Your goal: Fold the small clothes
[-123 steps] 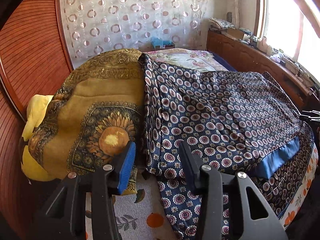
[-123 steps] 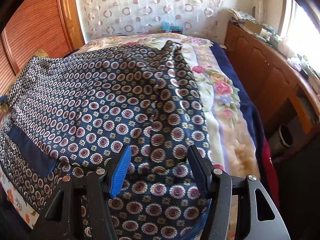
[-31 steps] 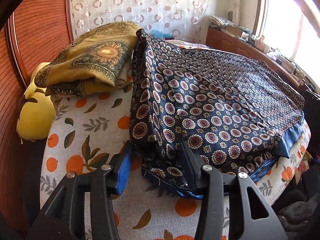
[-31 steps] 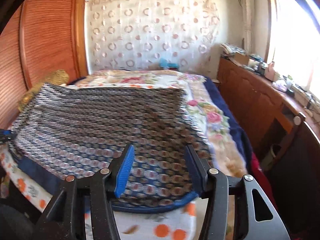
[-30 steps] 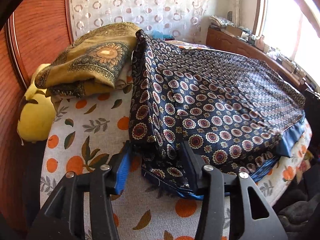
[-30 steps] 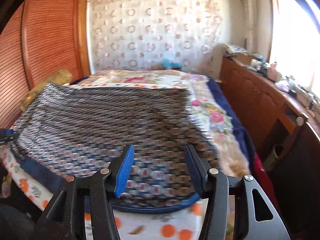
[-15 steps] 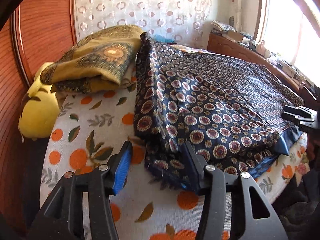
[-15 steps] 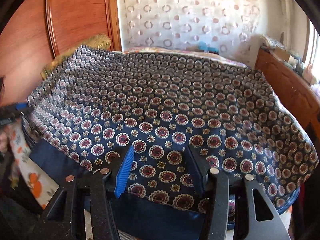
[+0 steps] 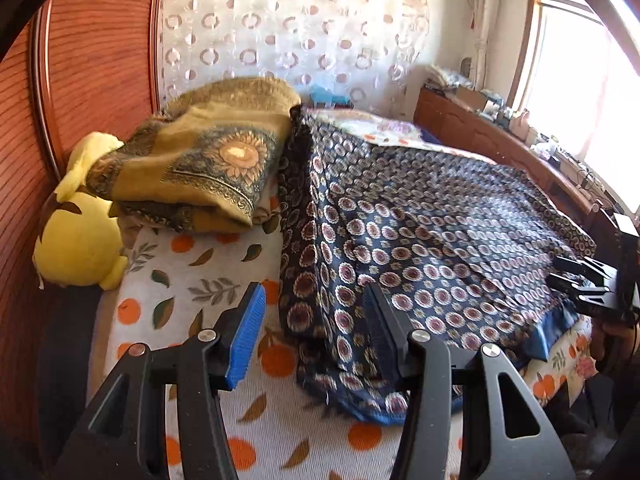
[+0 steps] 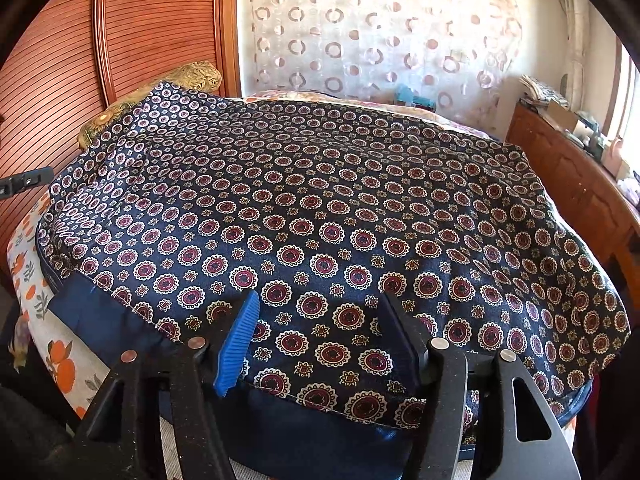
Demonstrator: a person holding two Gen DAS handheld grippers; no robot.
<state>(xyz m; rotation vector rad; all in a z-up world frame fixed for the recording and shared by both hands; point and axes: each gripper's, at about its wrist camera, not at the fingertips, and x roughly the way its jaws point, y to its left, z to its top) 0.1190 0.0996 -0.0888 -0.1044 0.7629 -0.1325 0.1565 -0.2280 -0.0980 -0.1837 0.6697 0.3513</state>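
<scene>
Navy cloth (image 10: 320,208) with red-and-white medallions and plain blue hem; white bedsheet (image 9: 192,280) printed with oranges and leaves; mustard sunflower blanket (image 9: 208,168); yellow plush (image 9: 76,236).

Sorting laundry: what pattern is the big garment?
Navy garment with red-and-white medallions; clearest in the right wrist view.

— How's the light on my feeds?

— Bright daylight. In my left view the window (image 9: 592,92), far right of the left claw (image 9: 316,336), is blown out white, and the sill below it glares.

— Any blur?

— Some. The patterned cloth (image 9: 440,232) right of that claw is smeared; through my right view the same cloth (image 10: 320,208) beyond the right claw (image 10: 320,336) is crisp. The claw arms are near-black silhouettes.

— Edges?

— Strong fisheye bend, and dark vignette in every corner.
</scene>
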